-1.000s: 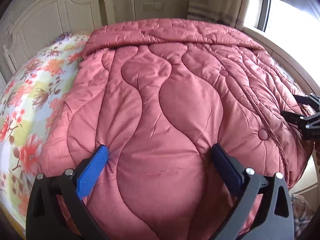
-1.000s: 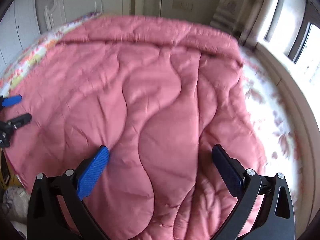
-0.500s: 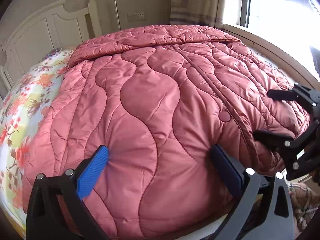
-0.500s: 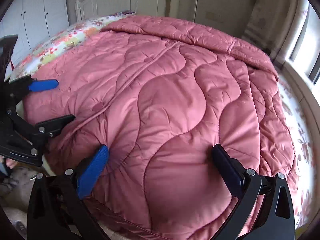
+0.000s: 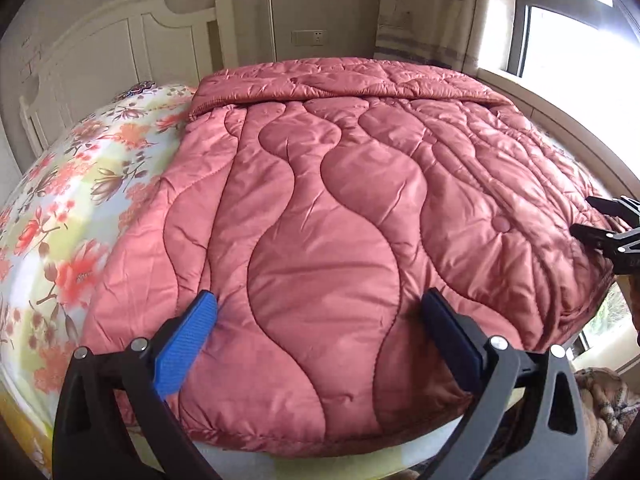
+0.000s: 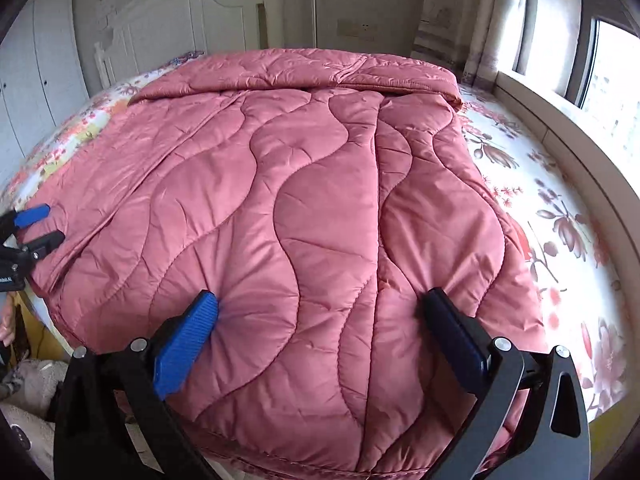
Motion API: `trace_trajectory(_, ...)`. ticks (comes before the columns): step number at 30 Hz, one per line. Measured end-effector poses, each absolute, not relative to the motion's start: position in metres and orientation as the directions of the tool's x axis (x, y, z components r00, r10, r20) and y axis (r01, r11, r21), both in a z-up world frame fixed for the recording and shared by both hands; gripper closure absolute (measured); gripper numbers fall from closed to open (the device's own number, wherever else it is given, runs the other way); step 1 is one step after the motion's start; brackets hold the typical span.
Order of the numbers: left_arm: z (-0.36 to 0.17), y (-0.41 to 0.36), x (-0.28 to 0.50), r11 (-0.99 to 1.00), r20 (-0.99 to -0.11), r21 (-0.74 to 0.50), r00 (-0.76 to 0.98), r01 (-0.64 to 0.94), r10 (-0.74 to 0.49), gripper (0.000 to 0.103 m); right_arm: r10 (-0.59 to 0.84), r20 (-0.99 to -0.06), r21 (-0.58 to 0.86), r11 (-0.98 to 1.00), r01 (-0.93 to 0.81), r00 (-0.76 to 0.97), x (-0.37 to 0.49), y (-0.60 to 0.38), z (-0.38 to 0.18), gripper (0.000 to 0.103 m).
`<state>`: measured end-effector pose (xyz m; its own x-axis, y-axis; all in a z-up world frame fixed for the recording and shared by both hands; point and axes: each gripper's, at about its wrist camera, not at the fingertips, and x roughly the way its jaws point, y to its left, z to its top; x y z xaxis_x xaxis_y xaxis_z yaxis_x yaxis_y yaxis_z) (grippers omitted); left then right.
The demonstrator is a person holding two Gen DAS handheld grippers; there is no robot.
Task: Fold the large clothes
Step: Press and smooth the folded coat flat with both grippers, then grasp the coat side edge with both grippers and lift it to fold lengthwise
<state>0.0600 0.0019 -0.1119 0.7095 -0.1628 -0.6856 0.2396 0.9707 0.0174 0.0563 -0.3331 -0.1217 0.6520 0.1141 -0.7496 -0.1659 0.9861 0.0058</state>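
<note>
Both sets of jaws stand spread wide, and neither pinches anything. On my left gripper (image 5: pixel 318 322) the blue pads press into the puffy near edge of the pink quilted coat (image 5: pixel 320 208), one on each side of a wavy stitched panel, so the padding bulges between them. My right gripper (image 6: pixel 320 320) does the same further along that hem; fabric puckers in a small starburst around its left pad, which tells me the tip is pushing into the stuffing rather than floating above it.

I hold them this way, I judge, because the coat is thick and slippery: wide jaws can take a deep bite of the hem before closing, and a shallow nip would likely slide off the satin shell.

It lies flat across the bed (image 6: pixel 560 216), its hem toward me at the mattress edge and its far end toward the headboard (image 5: pixel 132 40), where a band of the same fabric already lies turned over across the top. Floral sheet shows bare on both sides, so there is room to fold.

Each gripper appears in the other's view, well apart at opposite ends of the near edge. That spacing suits lifting the hem evenly and carrying it away from me; closing both sets together seems the next need.
</note>
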Motion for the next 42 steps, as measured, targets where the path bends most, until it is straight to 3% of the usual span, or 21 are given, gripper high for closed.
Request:
trace_trajectory(5, -0.084, 0.046, 0.048, 0.979, -0.608, -0.091, 0.769, 0.181, -0.199, 0.002, 0.088, -0.729, -0.009, 0.99, -0.138, 0.679, 0.047, -0.349, -0.1, 0.005)
trace_trajectory(12, -0.101, 0.117, 0.044, 0.942, -0.619, -0.327, 0.735, 0.081, -0.278, 0.003, 0.041, -0.746, 0.094, 0.995, 0.044, 0.664, 0.015, -0.431, -0.108, 0.006)
trace_trajectory(15, -0.109, 0.122, 0.047, 0.938, -0.63, -0.339, 0.723, 0.074, -0.284, 0.003, 0.083, -0.752, 0.171, 0.983, 0.072, 0.654, 0.005, -0.451, -0.119, 0.02)
trace_trajectory(19, -0.11, 0.122, 0.055, 0.961, -0.643, -0.272, 0.733, 0.054, -0.223, 0.003, 0.114, -0.742, 0.189, 0.981, 0.043, 0.661, 0.003, -0.449, -0.121, 0.024)
trace_trajectory(22, -0.105, 0.134, 0.059, 0.949, -0.628, -0.31, 0.738, 0.053, -0.246, 0.003, 0.118, -0.736, 0.196, 0.98, 0.043, 0.667, 0.001, -0.451, -0.118, 0.024)
trace_trajectory(24, -0.107, 0.131, 0.06, 0.941, -0.643, -0.328, 0.712, 0.077, -0.283, 0.004, 0.136, -0.736, 0.21, 0.977, 0.032, 0.663, -0.001, -0.452, -0.118, 0.028)
trace_trajectory(26, -0.111, 0.119, 0.058, 0.944, -0.654, -0.31, 0.696, 0.11, -0.296, 0.007, 0.172, -0.734, 0.23, 0.973, 0.002, 0.657, -0.002, -0.447, -0.118, 0.042)
trace_trajectory(28, -0.112, 0.101, 0.056, 0.949, -0.665, -0.271, 0.682, 0.16, -0.305, 0.008, 0.198, -0.732, 0.227, 0.973, -0.04, 0.652, -0.002, -0.433, -0.12, 0.044)
trace_trajectory(30, -0.113, 0.087, 0.054, 0.957, -0.679, -0.222, 0.675, 0.184, -0.288, 0.019, 0.166, -0.729, 0.186, 0.982, -0.042, 0.664, 0.0, -0.423, -0.12, 0.054)
trace_trajectory(31, -0.113, 0.083, 0.055, 0.962, -0.685, -0.202, 0.676, 0.183, -0.272, 0.028, 0.166, -0.722, 0.192, 0.981, -0.036, 0.672, 0.001, -0.423, -0.12, 0.069)
trace_trajectory(32, -0.113, 0.083, 0.056, 0.964, -0.689, -0.196, 0.675, 0.179, -0.266, 0.058, 0.19, -0.712, 0.223, 0.974, -0.039, 0.676, 0.004, -0.424, -0.12, 0.08)
trace_trajectory(33, -0.114, 0.089, 0.059, 0.947, -0.685, -0.261, 0.655, 0.187, -0.318, 0.076, 0.222, -0.701, 0.258, 0.965, -0.049, 0.678, 0.007, -0.424, -0.122, 0.082)
trace_trajectory(35, -0.116, 0.105, 0.058, 0.902, -0.652, -0.392, 0.636, 0.183, -0.413, 0.082, 0.253, -0.681, 0.293, 0.954, -0.061, 0.688, 0.007, -0.426, -0.123, 0.086)
trace_trajectory(42, -0.071, 0.127, 0.003, 0.802, -0.493, -0.53, 0.669, 0.276, -0.556, 0.085, 0.46, -0.566, 0.461, 0.865, -0.2, 0.685, -0.027, -0.451, -0.094, 0.087)
